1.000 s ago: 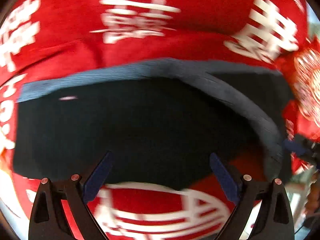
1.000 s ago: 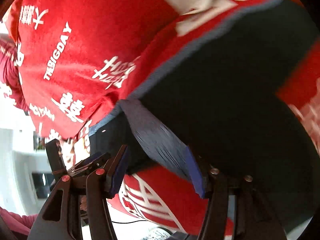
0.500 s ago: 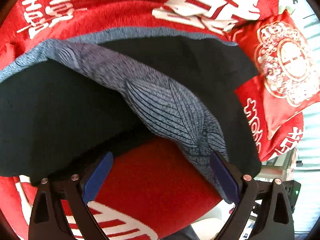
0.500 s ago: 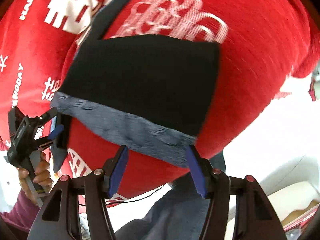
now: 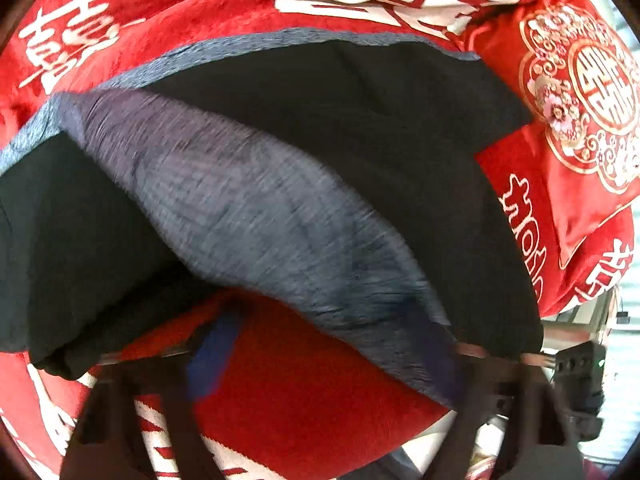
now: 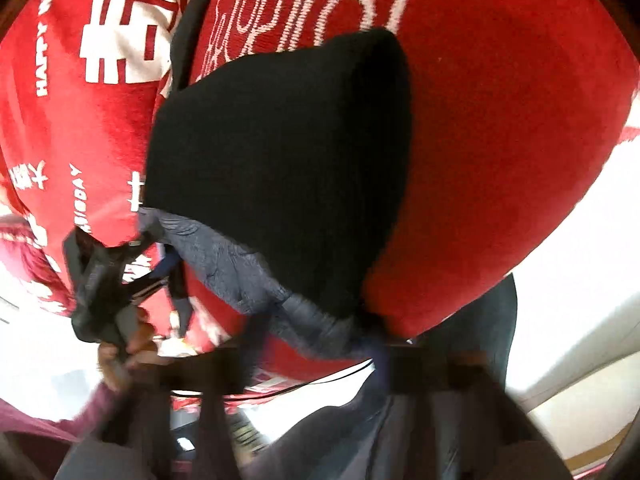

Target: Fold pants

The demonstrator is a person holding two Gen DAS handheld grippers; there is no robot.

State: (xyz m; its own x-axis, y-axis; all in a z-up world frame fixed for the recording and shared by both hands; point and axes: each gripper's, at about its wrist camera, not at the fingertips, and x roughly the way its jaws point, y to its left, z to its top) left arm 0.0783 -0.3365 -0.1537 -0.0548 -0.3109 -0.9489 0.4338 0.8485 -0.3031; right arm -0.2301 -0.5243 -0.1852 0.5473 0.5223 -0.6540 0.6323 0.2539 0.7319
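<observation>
A red blanket (image 5: 320,392) with white characters is covering the surface, and the black pants (image 5: 360,120) are lying on top of it, taking most of the left wrist view. The pants are looking black outside, with a grey-blue ribbed waistband (image 5: 256,208) that is turning up in a fold across the middle. In the right wrist view the pants (image 6: 288,168) are stretching away from the camera, with the waistband end nearest. A red cushion (image 5: 580,120) with gold pattern is sitting just beside the pants at the right. The left tongs (image 5: 324,360) are closing, blurred, with the waistband edge between them. The right tongs (image 6: 320,344) are closing too, with the waistband corner between them. A hand (image 6: 128,344) is holding the left tongs (image 6: 176,276).
</observation>
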